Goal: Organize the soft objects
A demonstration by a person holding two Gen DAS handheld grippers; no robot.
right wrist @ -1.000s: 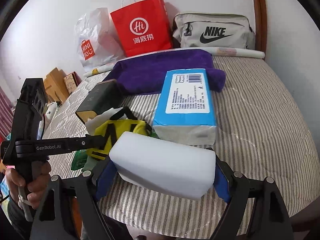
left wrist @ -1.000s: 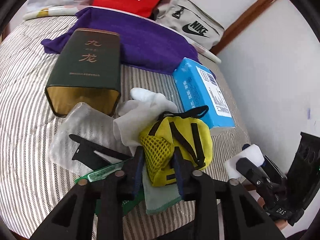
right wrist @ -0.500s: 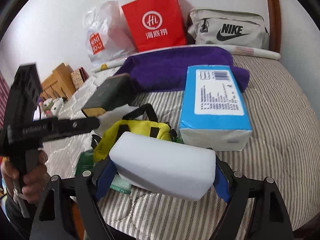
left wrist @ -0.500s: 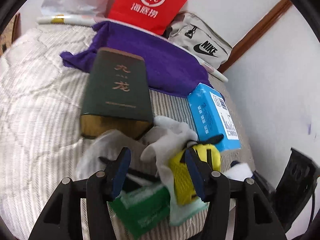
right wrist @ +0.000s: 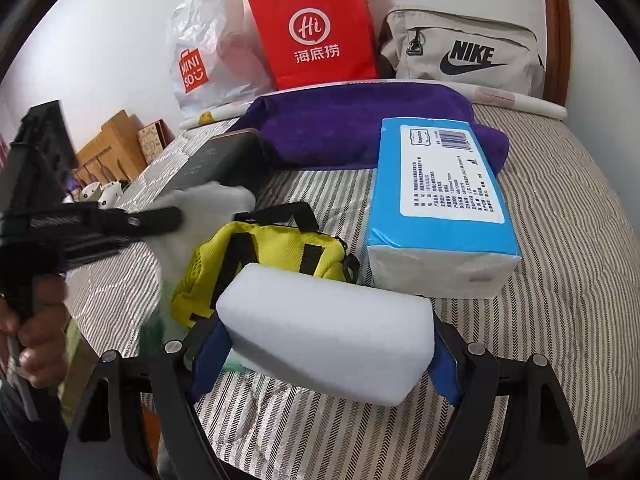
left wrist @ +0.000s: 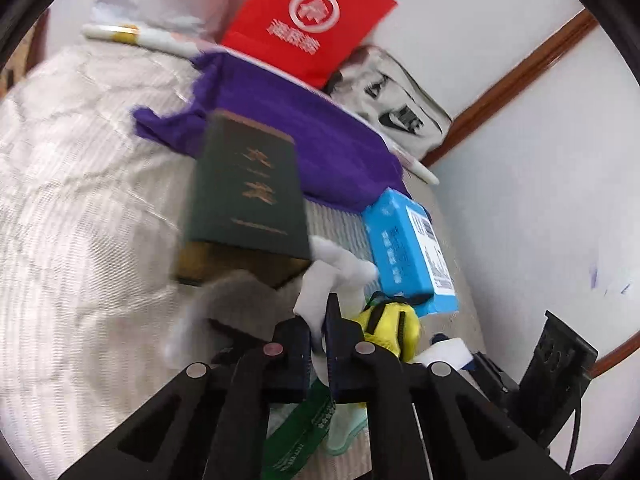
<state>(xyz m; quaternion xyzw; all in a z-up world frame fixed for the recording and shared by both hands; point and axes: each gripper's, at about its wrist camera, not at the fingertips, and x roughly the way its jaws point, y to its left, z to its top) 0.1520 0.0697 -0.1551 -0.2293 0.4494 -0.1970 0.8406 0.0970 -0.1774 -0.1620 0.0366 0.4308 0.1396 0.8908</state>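
Between the left gripper's (left wrist: pixel 320 344) blue pads, a fold of white cloth (left wrist: pixel 320 292) is pinched; the jaws have just been closing and now stand almost together. That cloth rises just ahead of the fingertips, against the green box (left wrist: pixel 244 196) and beside the yellow bag (right wrist: pixel 268 256) on the striped bed (right wrist: pixel 560 280). At the right gripper (right wrist: pixel 324 344), widely spread jaws clamp a white foam block (right wrist: pixel 328 328) by its ends, close before the blue tissue pack (right wrist: pixel 440 204).

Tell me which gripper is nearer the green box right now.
Left. The left gripper, shut on a white cloth, sits just short of the green box. The right gripper holds a white sponge farther back, behind the yellow bag.
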